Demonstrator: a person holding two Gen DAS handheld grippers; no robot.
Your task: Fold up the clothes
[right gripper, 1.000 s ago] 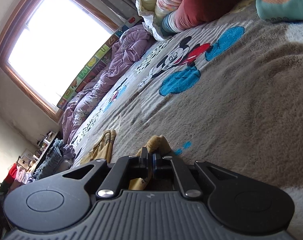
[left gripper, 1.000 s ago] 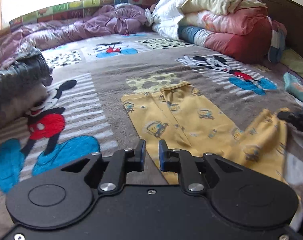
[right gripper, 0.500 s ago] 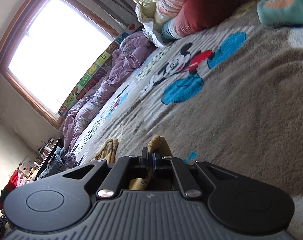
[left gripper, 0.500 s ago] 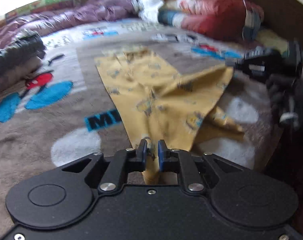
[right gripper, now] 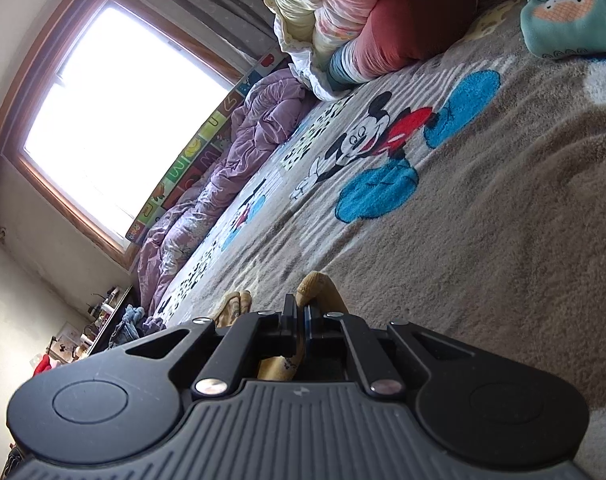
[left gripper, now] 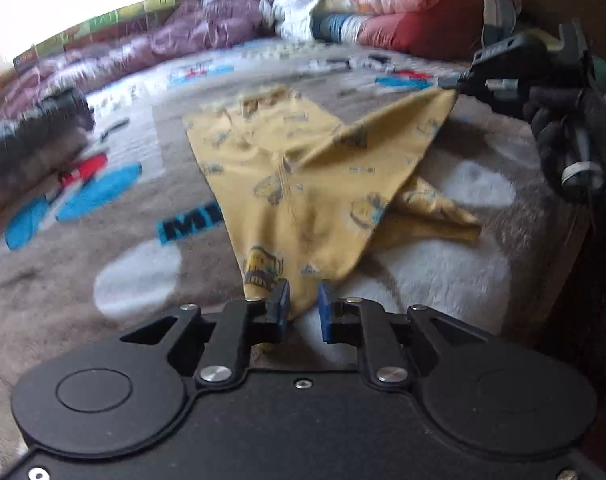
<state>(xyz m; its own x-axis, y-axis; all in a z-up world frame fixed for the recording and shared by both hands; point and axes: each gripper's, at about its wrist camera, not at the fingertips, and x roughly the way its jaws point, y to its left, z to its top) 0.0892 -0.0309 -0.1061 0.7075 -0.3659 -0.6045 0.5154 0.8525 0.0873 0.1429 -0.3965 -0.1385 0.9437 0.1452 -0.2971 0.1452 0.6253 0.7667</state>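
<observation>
Yellow pants point(left gripper: 303, 184) on the blanket point(left gripper: 103, 264), dragged nearer since a second ago: left gripper point(left gripper: 303, 306) now pinches the near corner, jaws just eased apart slightly. Right gripper point(left gripper: 455, 82) clamped on far-right corner, lifted. Cloth stretched taut, likely ready for folding.

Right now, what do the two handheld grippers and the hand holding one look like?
Both are matte black. The left gripper has blue pads, round housings and silver screws. The right gripper has a ribbed grey top. The right hand wears a black glove.
</observation>
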